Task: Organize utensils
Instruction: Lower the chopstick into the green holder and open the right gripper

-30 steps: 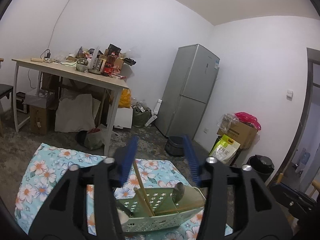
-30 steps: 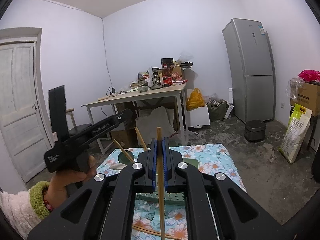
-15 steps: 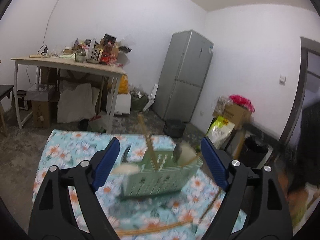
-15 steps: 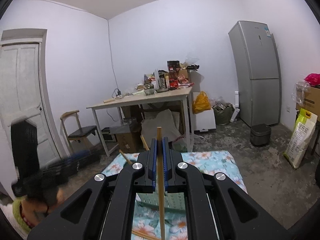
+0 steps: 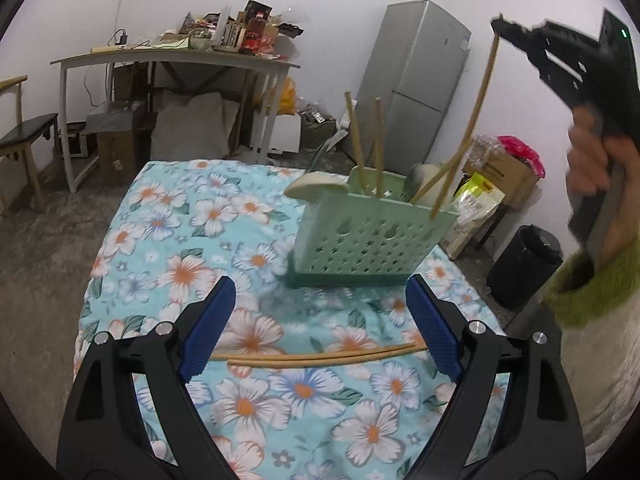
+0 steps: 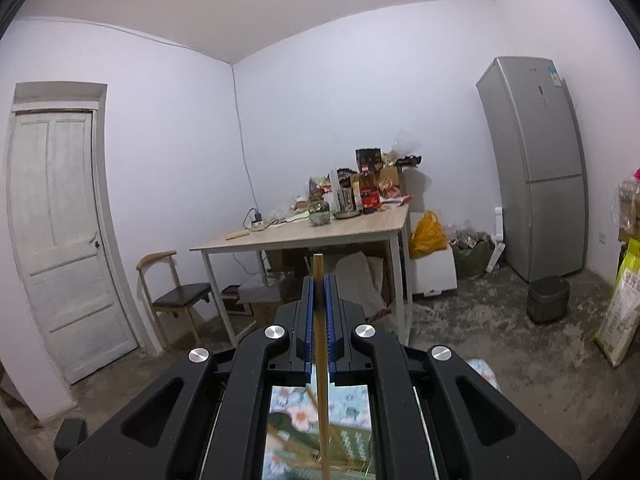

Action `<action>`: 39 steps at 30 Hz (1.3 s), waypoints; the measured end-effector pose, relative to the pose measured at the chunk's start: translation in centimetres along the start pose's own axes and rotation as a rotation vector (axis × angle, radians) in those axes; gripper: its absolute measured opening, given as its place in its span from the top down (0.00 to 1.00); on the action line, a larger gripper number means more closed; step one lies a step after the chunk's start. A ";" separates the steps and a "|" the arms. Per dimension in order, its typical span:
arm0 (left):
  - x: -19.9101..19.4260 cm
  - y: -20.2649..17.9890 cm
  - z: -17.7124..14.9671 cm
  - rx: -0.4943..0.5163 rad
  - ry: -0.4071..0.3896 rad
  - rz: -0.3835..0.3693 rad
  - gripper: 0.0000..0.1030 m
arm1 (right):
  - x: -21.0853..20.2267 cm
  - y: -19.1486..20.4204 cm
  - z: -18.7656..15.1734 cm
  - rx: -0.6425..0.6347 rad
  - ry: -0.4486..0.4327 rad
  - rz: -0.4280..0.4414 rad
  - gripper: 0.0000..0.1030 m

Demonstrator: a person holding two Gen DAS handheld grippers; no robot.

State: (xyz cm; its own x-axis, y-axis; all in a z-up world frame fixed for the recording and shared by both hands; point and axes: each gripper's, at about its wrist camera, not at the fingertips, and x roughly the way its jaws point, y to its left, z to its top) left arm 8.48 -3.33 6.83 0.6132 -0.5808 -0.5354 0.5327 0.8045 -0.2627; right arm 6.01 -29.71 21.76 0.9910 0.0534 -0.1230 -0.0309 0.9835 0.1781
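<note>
So the left gripper [image 5: 320,320] is spread wide with nothing between its pads, tipped down at the flowery surface [image 5: 168,240], and the pair of chopsticks [image 5: 316,356] lies crosswise right in the gap below its fingertips, side by side and touching, which looks like a deliberate line-up: jaws that far apart can straddle both sticks before closing. Just ahead of that gripper sits the green basket [image 5: 360,236], a perforated caddy with two chopsticks standing in it, a pale spoon [image 5: 316,190] hanging over its near-left rim and another ladle-ish thing on the far side that I can't make out well. Up and to the right, the right gripper [image 6: 319,320] is pinched tight on a single chopstick [image 6: 320,360], gripped near its top end so the long part hangs down. From the left camera that stick's lower tip is at the basket's right rim, though whether it's inside or just in front of the wall I can't tell. Holding it high by the end makes sense to me, since it lets the tip drop into a compartment without the gripper bumping the sticks already standing there. My guess is it's mid-sort: some utensils are in, one is being lowered, and the loose pair under the left gripper is up next.
</note>
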 end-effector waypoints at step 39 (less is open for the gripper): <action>2.9 1.5 -0.6 -0.030 0.172 0.309 0.19 | -0.9 -0.1 -4.9 -0.079 0.100 -0.093 0.44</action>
State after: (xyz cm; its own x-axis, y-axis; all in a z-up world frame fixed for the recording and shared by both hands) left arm 10.72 -3.76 4.39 0.6338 -0.2819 -0.7203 0.3182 0.9438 -0.0894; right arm 4.53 -29.05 17.07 0.9721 -0.0254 -0.2331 0.0462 0.9954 0.0844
